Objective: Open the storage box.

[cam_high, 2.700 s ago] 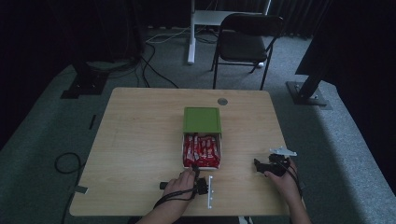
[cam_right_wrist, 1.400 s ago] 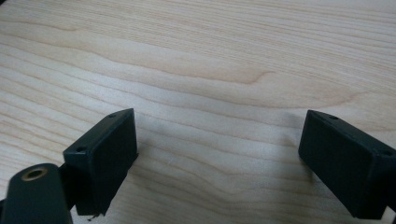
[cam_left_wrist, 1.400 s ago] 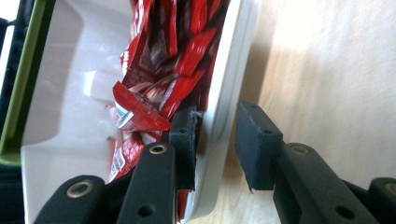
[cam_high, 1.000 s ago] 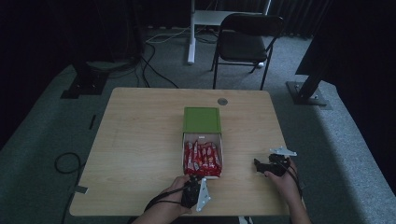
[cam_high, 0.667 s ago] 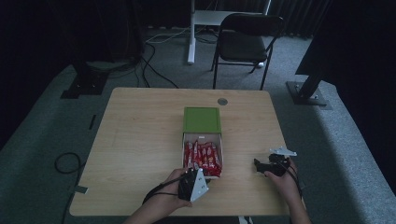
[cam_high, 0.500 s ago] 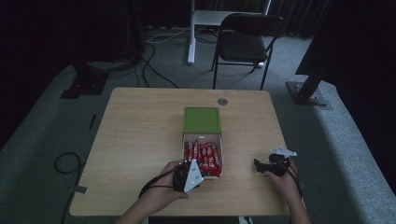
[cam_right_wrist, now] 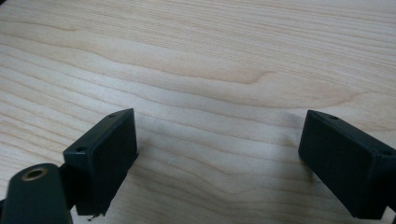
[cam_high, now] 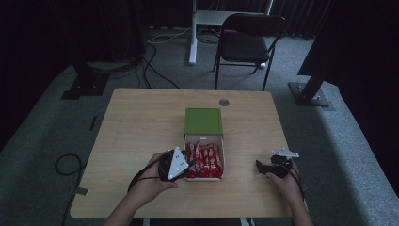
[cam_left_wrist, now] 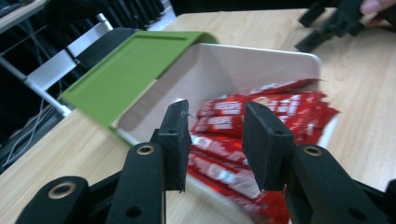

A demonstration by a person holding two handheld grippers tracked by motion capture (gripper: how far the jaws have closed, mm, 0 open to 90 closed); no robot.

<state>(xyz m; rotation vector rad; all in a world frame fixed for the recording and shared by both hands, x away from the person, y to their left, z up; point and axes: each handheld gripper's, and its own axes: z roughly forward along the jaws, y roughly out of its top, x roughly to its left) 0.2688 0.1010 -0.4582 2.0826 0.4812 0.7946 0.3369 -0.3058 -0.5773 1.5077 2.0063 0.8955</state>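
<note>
White box [cam_high: 203,160] of red sachets [cam_left_wrist: 243,135] sits mid-table [cam_high: 141,122], green lid [cam_high: 203,120] slid back. My left gripper [cam_left_wrist: 215,135] hangs over the near sachets, fingers part-spread, empty. I'd dip low, straddle one sachet only. Right gripper [cam_right_wrist: 219,158] rests wide apart on bare table

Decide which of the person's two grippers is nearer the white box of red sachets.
Left. The left gripper is at the white box's near-left edge, jaws open over the red sachets. The right gripper rests on bare table well to the box's right.
</note>
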